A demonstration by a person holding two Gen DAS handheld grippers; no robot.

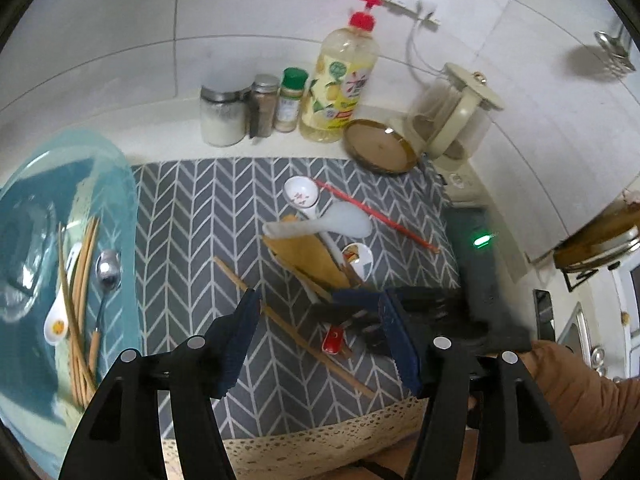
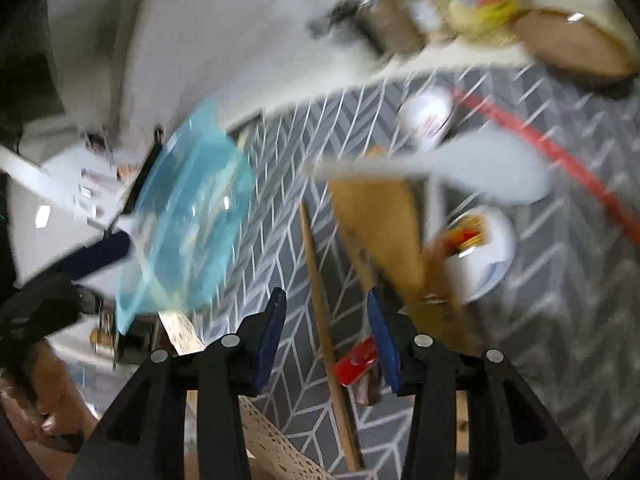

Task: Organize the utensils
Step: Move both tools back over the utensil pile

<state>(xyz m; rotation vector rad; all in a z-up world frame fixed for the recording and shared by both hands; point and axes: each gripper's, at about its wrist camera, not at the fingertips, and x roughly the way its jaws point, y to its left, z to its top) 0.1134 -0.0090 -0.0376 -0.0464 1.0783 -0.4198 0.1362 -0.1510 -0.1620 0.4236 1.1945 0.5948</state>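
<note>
Left gripper (image 1: 320,336) released, jaws apart and empty over the grey chevron mat (image 1: 192,216). Right gripper (image 2: 326,334) also spread, jaws closing slightly, a wooden chopstick (image 2: 316,280) passing between them, pads not pressing it. Beyond: loose utensil pile mid-mat with wooden spatula (image 1: 308,260), white rice paddle (image 1: 344,220), ceramic spoons, red chopstick (image 1: 376,216). Blue tray (image 1: 48,184) at left holds sorted chopsticks, metal spoon (image 1: 107,268). Jars, soap bottle (image 1: 340,80) against wall.
</note>
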